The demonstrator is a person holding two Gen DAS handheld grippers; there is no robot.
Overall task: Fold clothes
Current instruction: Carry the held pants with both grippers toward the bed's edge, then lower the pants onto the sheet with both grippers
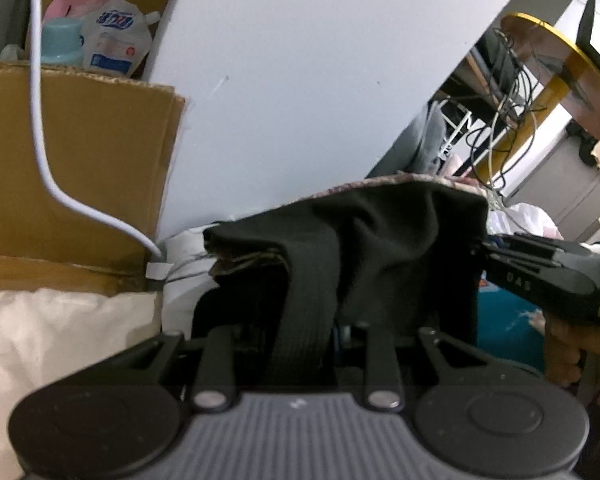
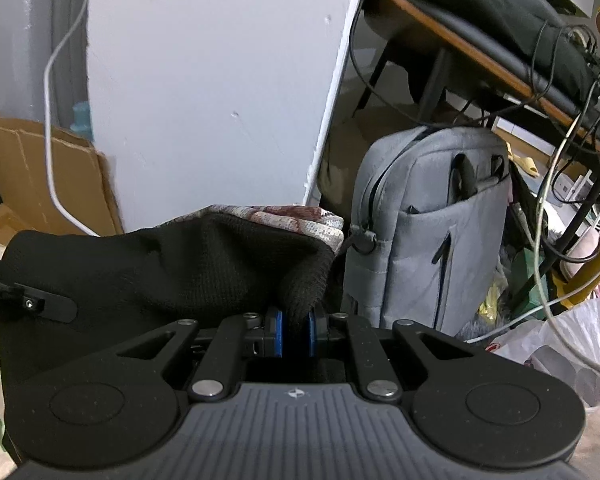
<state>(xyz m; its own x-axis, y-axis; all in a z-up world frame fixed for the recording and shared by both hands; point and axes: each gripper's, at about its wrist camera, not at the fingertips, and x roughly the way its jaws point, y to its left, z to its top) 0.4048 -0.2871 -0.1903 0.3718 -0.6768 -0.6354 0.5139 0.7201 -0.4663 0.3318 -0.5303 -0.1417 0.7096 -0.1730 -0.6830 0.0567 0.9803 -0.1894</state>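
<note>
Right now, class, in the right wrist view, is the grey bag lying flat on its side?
No, the grey bag stands upright, right of the black garment.

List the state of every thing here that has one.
Black garment: lifted, stretched between both grippers.
Left gripper: shut on the black garment.
Right gripper: shut on a fold of it.
Grey bag: upright, zipped.
Cardboard box: open, bottles inside.

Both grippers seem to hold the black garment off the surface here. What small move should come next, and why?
Probably lower both hands together and lay the black garment flat. The right gripper pinches a fold between its blue pads, the left gripper has a band of the cloth running through it, and the fabric hangs bunched between them, so no clean fold is possible yet.
</note>
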